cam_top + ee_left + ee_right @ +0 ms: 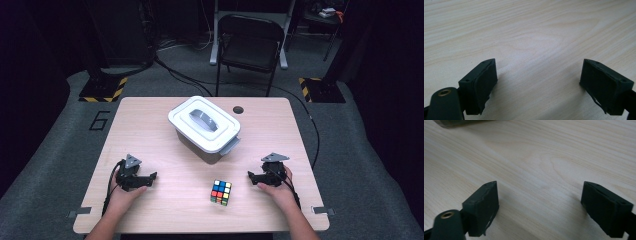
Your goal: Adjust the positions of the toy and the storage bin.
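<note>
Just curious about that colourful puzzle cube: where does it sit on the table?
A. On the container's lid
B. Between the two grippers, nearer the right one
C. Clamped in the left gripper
B: the Rubik's cube stands free on the table, closer to the right gripper than the left gripper.

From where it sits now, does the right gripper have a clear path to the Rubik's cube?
Probably yes. The right gripper rests on the table with jaws apart and empty, pointing toward the Rubik's cube. Bare wood lies between them; the lidded box stands farther back, out of the way.
</note>
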Tool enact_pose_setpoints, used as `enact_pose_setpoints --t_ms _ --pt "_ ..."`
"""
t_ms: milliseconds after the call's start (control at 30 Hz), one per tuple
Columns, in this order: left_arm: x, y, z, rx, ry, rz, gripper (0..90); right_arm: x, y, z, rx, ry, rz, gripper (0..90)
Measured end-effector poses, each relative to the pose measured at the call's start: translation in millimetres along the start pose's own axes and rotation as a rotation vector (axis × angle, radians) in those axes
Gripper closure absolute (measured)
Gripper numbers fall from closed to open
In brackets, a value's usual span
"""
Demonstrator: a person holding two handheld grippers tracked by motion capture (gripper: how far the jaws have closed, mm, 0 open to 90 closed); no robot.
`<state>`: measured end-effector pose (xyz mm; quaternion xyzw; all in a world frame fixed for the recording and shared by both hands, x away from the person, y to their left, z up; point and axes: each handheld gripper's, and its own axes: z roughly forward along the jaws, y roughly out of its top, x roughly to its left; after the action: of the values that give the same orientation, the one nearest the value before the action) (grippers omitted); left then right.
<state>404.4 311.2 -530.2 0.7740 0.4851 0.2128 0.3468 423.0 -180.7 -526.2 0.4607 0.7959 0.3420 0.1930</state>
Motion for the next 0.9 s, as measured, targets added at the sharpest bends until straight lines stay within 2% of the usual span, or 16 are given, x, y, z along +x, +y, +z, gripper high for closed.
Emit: enact_pose_setpoints --t_ms 200,267,333,433,500,600,633,767,900 --pt "0.0 0.1 0.1 0.000 0.001 -0.001 13.9 -1.5 1.7 -4.0 0.020 0.016 -0.010 21.4" --pt "0.0 0.1 0.0 0.001 0.001 0.000 13.9 0.8 3.1 -5.9 0.028 0.023 0.015 21.4" --pt "0.0 0.1 0.1 0.001 0.001 0.000 13.9 1.5 4.7 -10.3 0.014 0.027 -0.020 21.3" --pt "-0.1 0.1 0.1 0.001 0.001 -0.001 13.9 4.5 6.8 -14.6 0.001 0.047 -0.026 21.1" --pt "-0.1 0.2 0.1 0.001 0.002 -0.001 13.9 11.4 9.9 -20.5 -0.015 0.077 -0.057 21.3" --pt "-0.2 0.2 0.1 0.001 0.002 -0.001 13.9 16.2 11.8 -23.6 -0.020 0.096 -0.079 21.5" --pt "-0.2 0.2 0.2 0.001 0.002 -0.002 13.9 22.0 14.0 -26.9 -0.030 0.122 -0.099 21.7" --pt "-0.3 0.2 0.2 0.001 0.003 -0.003 13.9 31.0 17.8 -31.7 -0.034 0.158 -0.129 22.3" --pt "-0.4 0.3 0.2 0.000 0.004 -0.003 13.9 38.7 20.8 -35.9 -0.046 0.192 -0.139 22.4"
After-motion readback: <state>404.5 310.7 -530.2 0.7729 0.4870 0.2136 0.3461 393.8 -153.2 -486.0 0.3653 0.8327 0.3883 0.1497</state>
